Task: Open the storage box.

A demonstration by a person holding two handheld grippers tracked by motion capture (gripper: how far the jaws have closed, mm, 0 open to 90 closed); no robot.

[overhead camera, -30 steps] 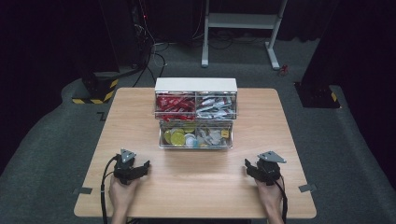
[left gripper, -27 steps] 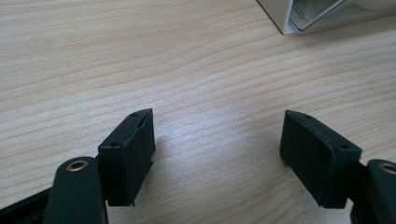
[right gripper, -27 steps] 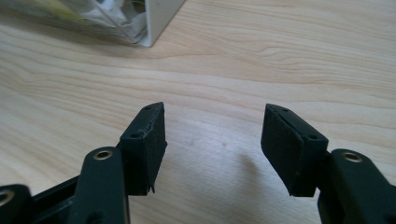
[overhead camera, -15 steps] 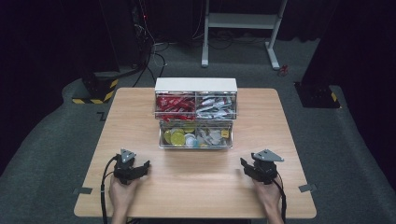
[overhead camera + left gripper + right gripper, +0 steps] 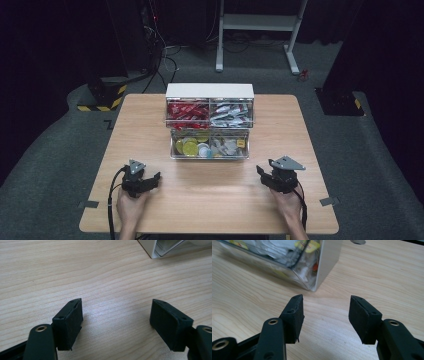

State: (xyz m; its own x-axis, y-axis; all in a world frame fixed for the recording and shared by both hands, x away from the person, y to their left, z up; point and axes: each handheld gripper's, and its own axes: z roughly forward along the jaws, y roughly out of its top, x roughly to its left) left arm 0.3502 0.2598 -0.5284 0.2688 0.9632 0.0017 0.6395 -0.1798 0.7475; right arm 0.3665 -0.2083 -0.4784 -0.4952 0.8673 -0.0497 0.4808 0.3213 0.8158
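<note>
Light wooden counter, bare at the near side. White-framed clear plastic drawer organiser sits mid-counter toward the far edge, with red and white sachets up top and round lids below. Right gripper: jaws just reopened a little, half spread, nothing between. Left gripper: spread wide, empty, low over the counter.

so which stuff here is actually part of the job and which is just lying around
In the job:
- clear drawer organiser, nearest both grippers
- its pulled-out bottom drawer of small packets
- left gripper, open, nothing in it
- right gripper, open, nothing in it

Lying about:
- cables on the floor
- white stand behind the table
- striped floor base
</note>
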